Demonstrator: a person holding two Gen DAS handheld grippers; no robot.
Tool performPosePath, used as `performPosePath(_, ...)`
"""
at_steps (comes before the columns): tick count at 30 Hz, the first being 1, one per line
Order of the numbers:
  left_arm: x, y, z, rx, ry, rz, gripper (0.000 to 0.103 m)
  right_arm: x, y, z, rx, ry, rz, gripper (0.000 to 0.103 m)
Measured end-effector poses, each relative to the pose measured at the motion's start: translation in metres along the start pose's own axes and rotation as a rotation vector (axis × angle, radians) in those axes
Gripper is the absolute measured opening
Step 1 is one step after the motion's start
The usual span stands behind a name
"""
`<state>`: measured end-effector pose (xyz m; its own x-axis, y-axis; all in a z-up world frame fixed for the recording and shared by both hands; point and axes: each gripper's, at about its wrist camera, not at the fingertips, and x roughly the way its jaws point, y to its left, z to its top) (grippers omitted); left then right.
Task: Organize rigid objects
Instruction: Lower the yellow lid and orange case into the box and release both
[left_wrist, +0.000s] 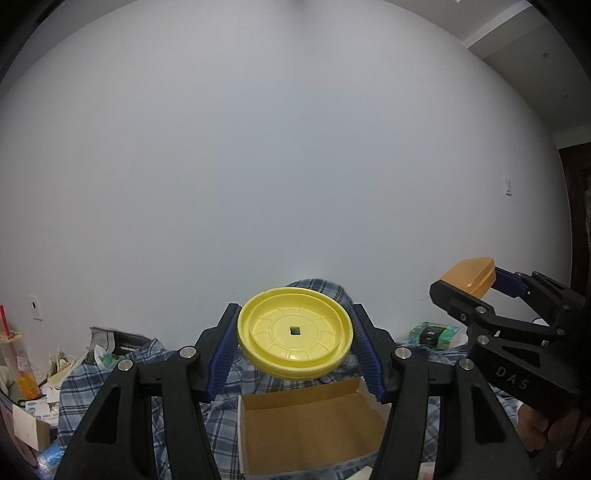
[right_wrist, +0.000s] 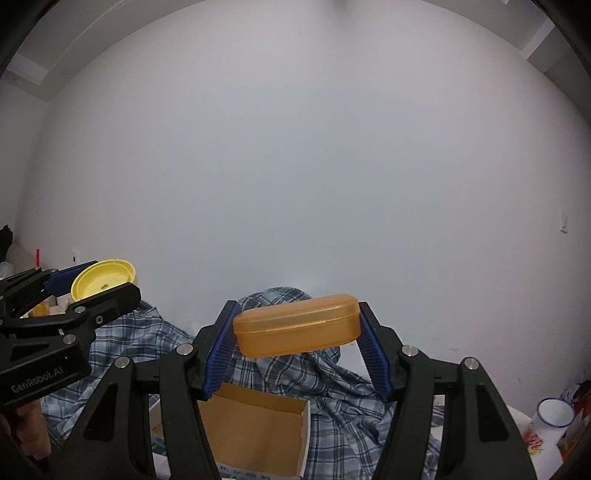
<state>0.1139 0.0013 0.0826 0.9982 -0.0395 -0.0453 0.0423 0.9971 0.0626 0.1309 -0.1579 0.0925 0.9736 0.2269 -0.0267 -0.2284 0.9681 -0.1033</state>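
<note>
My left gripper (left_wrist: 295, 341) is shut on a round yellow plastic lid (left_wrist: 294, 333) with a square hole in its middle, held in the air above an open cardboard box (left_wrist: 310, 424). My right gripper (right_wrist: 297, 338) is shut on an oblong orange plastic case (right_wrist: 297, 325), held above the same box (right_wrist: 255, 428). The right gripper with the orange case (left_wrist: 467, 275) shows at the right of the left wrist view. The left gripper with the yellow lid (right_wrist: 101, 280) shows at the left of the right wrist view.
A blue plaid cloth (right_wrist: 332, 387) covers the surface around the box. Cartons and packets (left_wrist: 33, 406) are piled at the left. A white enamel mug (right_wrist: 554, 411) stands at the far right. A white wall (left_wrist: 295, 166) is close behind.
</note>
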Motion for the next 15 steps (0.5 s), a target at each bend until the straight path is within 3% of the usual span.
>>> performPosePath(8,0.041,0.018,-0.044,0.002,0.097,0.001,0.061,0.037,0.005,-0.038,0.002,0.079,0.013,0.061)
performPosePath(12,0.066,0.024,-0.057,-0.009,0.176,-0.002,0.061,0.056,0.011,-0.057,-0.023,0.165,0.039,0.061)
performPosePath(15,0.089,0.035,-0.071,-0.055,0.265,-0.001,0.061,0.076,0.014,-0.068,-0.022,0.287,0.086,0.061)
